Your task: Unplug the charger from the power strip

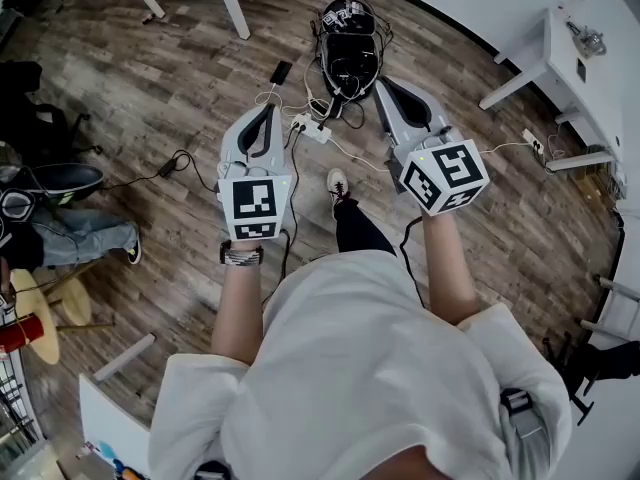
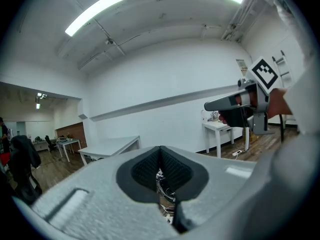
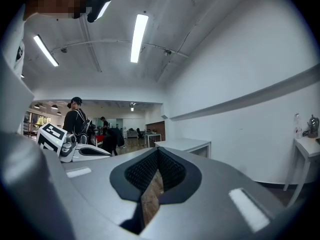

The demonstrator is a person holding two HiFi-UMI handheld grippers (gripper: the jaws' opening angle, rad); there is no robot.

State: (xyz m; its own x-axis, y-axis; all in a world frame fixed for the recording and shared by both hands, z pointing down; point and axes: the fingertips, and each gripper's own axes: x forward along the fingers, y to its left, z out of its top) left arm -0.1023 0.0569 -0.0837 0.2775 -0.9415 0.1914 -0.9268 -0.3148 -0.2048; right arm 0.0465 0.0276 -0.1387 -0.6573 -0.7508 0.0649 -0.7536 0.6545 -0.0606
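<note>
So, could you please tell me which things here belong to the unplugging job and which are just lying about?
Job: power strip; white cables around it; left claw; right claw, both shut, empty.
Lying about: black gear bundle; white table; wooden stool.

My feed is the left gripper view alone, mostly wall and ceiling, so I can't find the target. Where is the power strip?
Observer: The white power strip lies on the wood floor, ahead of the person's shoe.
Operator: What's connected to it?
Observer: White cables run from it, and one heads toward a black phone on the floor. Which plug is the one to pull, I can't tell.
Operator: Is the right gripper free?
Observer: Yes. In its own view the right gripper has its fingers shut together on nothing.
</note>
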